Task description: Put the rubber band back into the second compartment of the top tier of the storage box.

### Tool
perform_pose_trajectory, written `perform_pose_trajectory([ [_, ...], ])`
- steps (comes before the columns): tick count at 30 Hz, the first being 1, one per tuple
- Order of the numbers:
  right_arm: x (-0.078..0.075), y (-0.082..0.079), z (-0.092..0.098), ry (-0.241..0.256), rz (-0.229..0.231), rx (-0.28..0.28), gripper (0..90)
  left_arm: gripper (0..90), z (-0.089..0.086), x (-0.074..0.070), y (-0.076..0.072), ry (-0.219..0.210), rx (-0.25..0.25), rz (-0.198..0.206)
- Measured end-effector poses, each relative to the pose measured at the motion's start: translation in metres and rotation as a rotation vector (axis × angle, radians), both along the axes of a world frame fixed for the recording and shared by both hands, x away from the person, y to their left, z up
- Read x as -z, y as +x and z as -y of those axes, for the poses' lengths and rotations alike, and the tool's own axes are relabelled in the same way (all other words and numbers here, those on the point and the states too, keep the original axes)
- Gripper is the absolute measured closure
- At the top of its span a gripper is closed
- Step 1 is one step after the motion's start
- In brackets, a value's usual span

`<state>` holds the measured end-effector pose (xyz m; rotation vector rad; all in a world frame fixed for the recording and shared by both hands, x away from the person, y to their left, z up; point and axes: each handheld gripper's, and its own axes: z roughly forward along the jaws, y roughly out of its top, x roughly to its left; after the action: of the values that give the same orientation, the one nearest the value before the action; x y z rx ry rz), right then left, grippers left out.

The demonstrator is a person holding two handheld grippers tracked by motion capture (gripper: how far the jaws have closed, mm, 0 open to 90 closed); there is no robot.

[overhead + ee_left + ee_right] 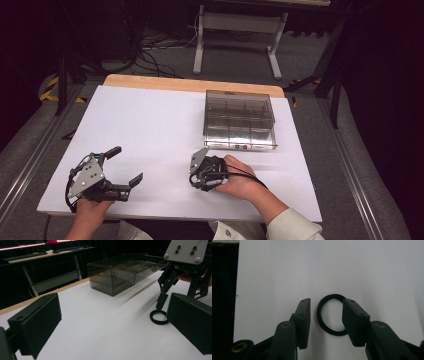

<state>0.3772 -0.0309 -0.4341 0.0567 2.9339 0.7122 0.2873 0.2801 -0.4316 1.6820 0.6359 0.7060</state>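
Observation:
A thin black ring (320, 316) lies flat on the white table sheet (150, 125). My right gripper (327, 302) points straight down over it, open, jaws a ring's width apart. The ring's left rim sits in the gap; the right jaw covers its right rim. In the left gripper view the ring (157, 322) rests under the right gripper's (163, 302) fingertips. In the high view the right gripper (201, 181) is at the centre front, a hand behind it. My left gripper (124, 166) sits low at the front left, wide open and holding nothing, its jaws (112, 325) aimed toward the ring.
A clear smoky plastic box (240, 120) with several compartments stands at the back right of the sheet, also visible as the box (120, 272) in the left gripper view. A bare wooden strip (190, 84) edges the far side. Beyond it are desk legs (200, 45) and floor cables.

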Motion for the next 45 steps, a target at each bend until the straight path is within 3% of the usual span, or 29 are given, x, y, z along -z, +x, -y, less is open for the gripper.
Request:
perform_pose_trajectory([
  [14,0.011,-0.001,-0.006,-0.059,-0.022,-0.018,70.0,0.6,0.0,0.0,0.0,0.004,0.001,0.0],
  [18,0.013,-0.002,-0.008,-0.072,-0.021,-0.014,78.7,0.6,-0.001,0.0,0.0,0.003,0.001,0.0],
  [21,0.012,-0.003,-0.008,-0.074,0.002,-0.015,86.0,0.6,-0.001,0.0,0.0,0.002,0.001,0.001],
  [25,0.011,-0.004,-0.008,-0.071,0.017,-0.018,86.6,0.6,-0.001,0.0,0.0,0.003,0.001,0.002],
  [36,-0.006,-0.008,-0.003,0.008,0.06,-0.027,86.3,0.6,0.0,0.0,0.0,0.003,0.001,0.003],
  [37,-0.01,-0.008,-0.001,0.042,0.078,-0.03,86.3,0.6,0.0,0.0,0.0,0.002,0.001,0.003],
  [45,-0.022,-0.008,0.004,0.12,0.091,-0.02,86.2,0.6,0.0,0.0,0.0,0.002,0.001,0.002],
])
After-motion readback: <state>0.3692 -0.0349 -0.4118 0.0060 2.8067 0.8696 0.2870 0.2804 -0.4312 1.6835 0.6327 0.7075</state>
